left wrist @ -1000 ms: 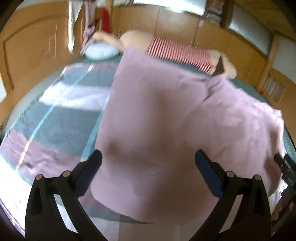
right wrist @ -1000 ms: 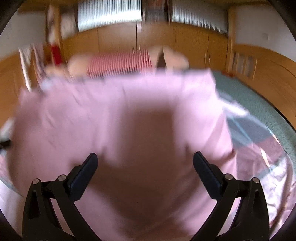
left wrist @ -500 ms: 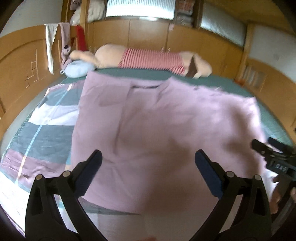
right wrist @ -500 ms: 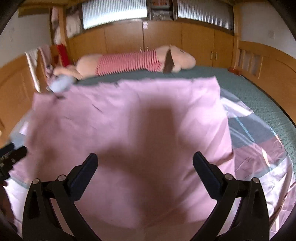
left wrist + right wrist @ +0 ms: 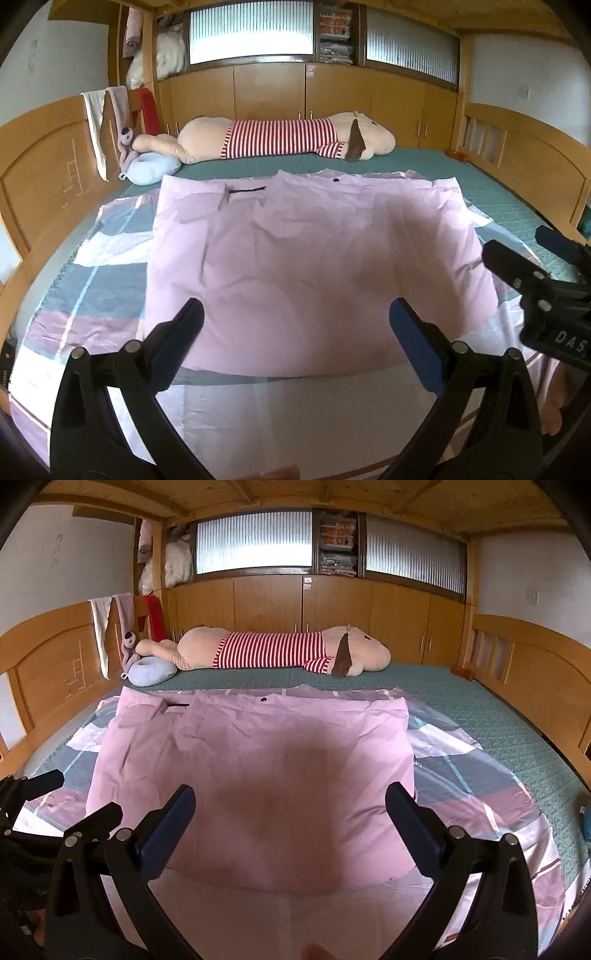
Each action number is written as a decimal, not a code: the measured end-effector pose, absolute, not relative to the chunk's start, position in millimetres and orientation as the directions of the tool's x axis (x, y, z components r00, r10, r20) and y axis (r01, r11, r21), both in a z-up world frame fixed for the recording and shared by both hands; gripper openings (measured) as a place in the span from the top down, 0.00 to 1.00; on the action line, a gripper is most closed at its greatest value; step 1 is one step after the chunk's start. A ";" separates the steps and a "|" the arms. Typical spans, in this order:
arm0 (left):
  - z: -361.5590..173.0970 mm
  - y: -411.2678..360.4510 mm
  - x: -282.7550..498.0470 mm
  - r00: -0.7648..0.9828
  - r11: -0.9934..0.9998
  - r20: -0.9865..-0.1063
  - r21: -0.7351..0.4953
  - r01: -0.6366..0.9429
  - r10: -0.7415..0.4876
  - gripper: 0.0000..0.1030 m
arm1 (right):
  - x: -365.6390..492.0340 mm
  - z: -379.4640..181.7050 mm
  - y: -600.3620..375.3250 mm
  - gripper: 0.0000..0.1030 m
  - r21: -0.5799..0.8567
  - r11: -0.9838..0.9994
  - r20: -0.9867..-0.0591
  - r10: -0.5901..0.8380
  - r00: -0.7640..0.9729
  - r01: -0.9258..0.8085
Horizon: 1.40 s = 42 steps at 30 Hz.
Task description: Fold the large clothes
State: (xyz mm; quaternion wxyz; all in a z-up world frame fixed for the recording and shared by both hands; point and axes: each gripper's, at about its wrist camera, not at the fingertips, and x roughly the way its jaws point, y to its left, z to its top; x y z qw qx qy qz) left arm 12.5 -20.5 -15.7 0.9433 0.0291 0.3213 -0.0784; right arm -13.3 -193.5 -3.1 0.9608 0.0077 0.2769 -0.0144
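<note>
Both grippers hang with nothing in them: the left gripper [image 5: 295, 332] has its jaws spread wide over the near part of the pink garment [image 5: 303, 258], and the right gripper [image 5: 291, 812] is spread just the same above the cloth's near edge, neither one touching fabric. A second ago the garment was blurred, bunched toward the right and in motion; half a second ago it was nearly spread; now it lies flat and sharp across the middle of the bed [image 5: 480, 177], its far edge running straight across just short of the green cover, its near edge toward the foot of the bed. It rests on a checked pink, grey and white sheet [image 5: 92, 288], which shows at both sides and along the near edge. A dark button [image 5: 335, 180] and a dark slit [image 5: 246, 189] sit near the far edge. Beyond, a striped plush toy [image 5: 284, 138] lies along the far side of the bed, well apart from the cloth. Judging by this, the spreading step looks finished and the release made; the next move probably calls for pinching an edge or the corners to bring one part over another. A few creases cross the left half and may need smoothing first.
</note>
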 end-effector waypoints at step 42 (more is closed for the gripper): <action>-16.9 -7.8 15.3 0.783 0.992 -0.614 -0.004 0.124 -0.100 0.02 | -7.5 -10.1 -188.0 0.01 0.014 0.999 -0.559 -0.019 0.829 0.033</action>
